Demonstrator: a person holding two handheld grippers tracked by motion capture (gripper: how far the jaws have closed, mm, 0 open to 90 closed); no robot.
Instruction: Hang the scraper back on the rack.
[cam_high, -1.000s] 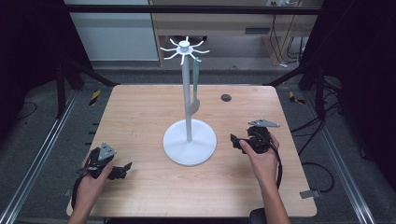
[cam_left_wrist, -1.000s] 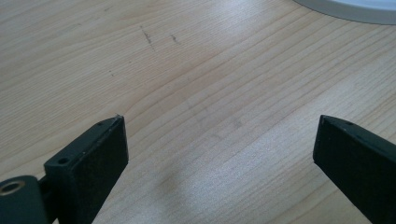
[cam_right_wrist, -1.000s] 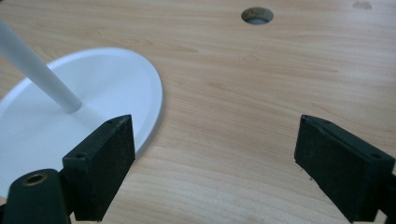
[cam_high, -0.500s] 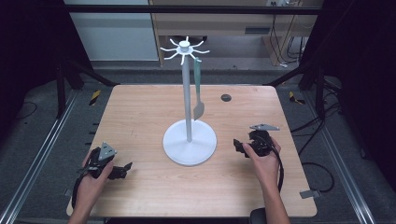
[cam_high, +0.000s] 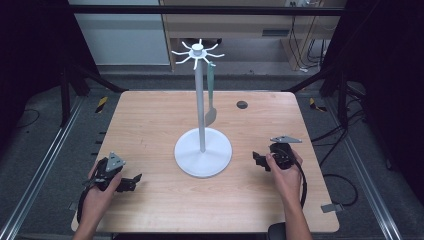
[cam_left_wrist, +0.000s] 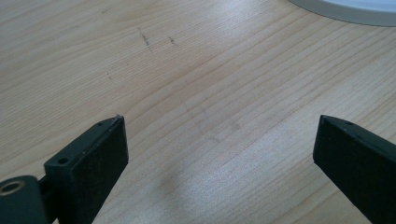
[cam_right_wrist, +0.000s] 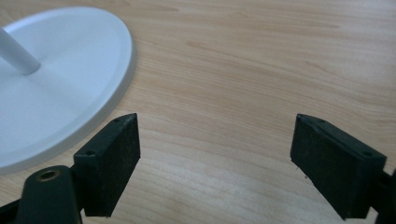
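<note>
A wooden table (cam_high: 150, 125) fills the middle of the high view. At its centre stands a white stand (cam_high: 202, 105): a round base, a thin pole and short hooks at the top. A grey-green spatula (cam_high: 210, 95) hangs from one hook, just right of the pole, with its blade down and above the base.

The left gripper (cam_high: 131, 183) is at the lower left of the frame, held by the left hand (cam_high: 97, 197), low over the wood. In the left gripper view its jaws are wide apart with nothing between them.

The right gripper (cam_high: 258, 160) is at the lower right, held by the right hand (cam_high: 285, 175), near the base. Its jaws are also wide apart and empty.

A small dark disc (cam_high: 242, 104) lies at the upper right of the table.
</note>
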